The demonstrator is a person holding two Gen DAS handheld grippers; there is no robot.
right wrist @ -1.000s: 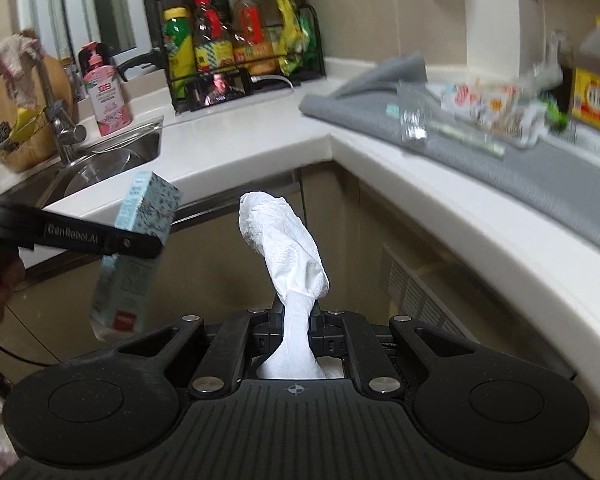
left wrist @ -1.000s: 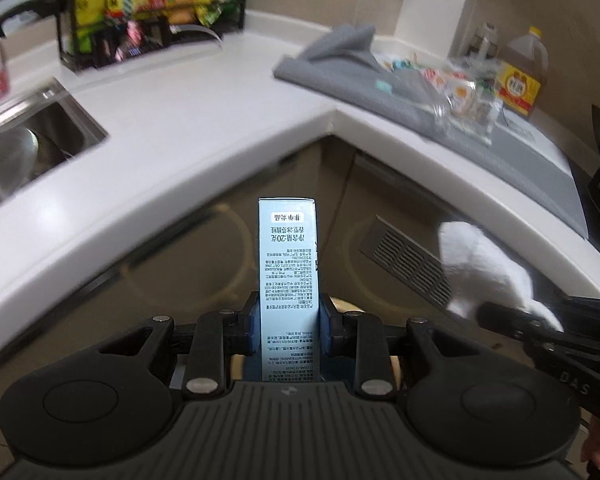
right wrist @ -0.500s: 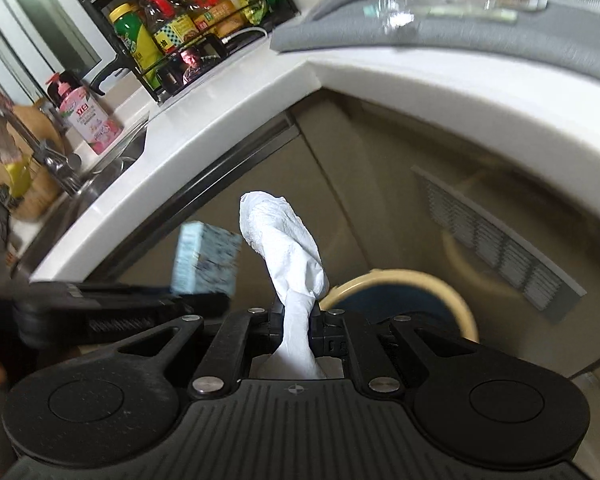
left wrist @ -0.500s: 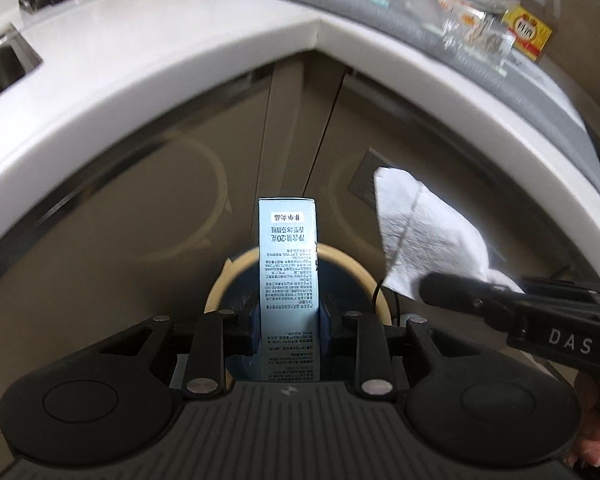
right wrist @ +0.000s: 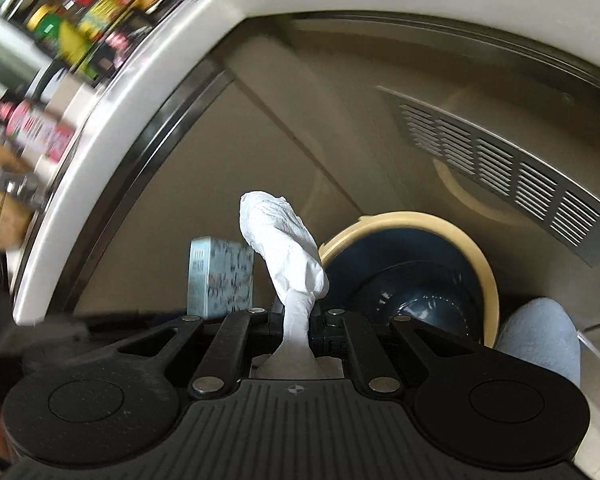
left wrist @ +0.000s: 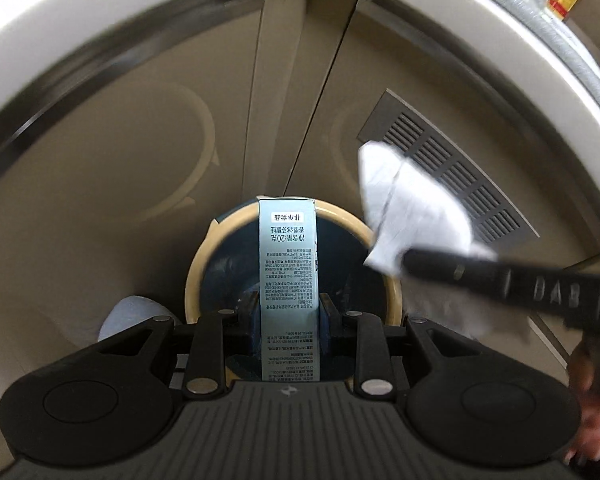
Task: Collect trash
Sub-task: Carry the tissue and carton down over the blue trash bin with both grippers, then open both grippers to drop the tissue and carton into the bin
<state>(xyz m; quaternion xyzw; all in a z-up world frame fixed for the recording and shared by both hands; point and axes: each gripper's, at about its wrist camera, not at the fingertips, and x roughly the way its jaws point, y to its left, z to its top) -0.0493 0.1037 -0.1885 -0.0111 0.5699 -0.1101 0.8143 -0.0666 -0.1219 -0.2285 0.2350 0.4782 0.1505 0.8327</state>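
My left gripper [left wrist: 287,312] is shut on a tall light-blue carton [left wrist: 287,280] printed with text, held upright right over the open mouth of a round dark-blue trash bin with a tan rim [left wrist: 196,276]. My right gripper [right wrist: 298,320] is shut on a crumpled white tissue [right wrist: 284,240]. The bin [right wrist: 488,264] lies just right of the tissue in the right wrist view. The tissue [left wrist: 408,220] and the right gripper's black finger [left wrist: 500,276] show at the right of the left wrist view. The carton [right wrist: 220,276] shows left of the tissue.
Beige cabinet doors [left wrist: 120,140] stand behind the bin under a curved white counter edge [left wrist: 80,12]. A grey vent grille [left wrist: 452,168] is set in the right door. The person's denim-clad knee [right wrist: 540,336] is beside the bin. Bottles [right wrist: 80,20] stand on the counter.
Both grippers have dropped from counter height down in front of the cabinets. The bin has come into full view under the carton. Both grips are unchanged.
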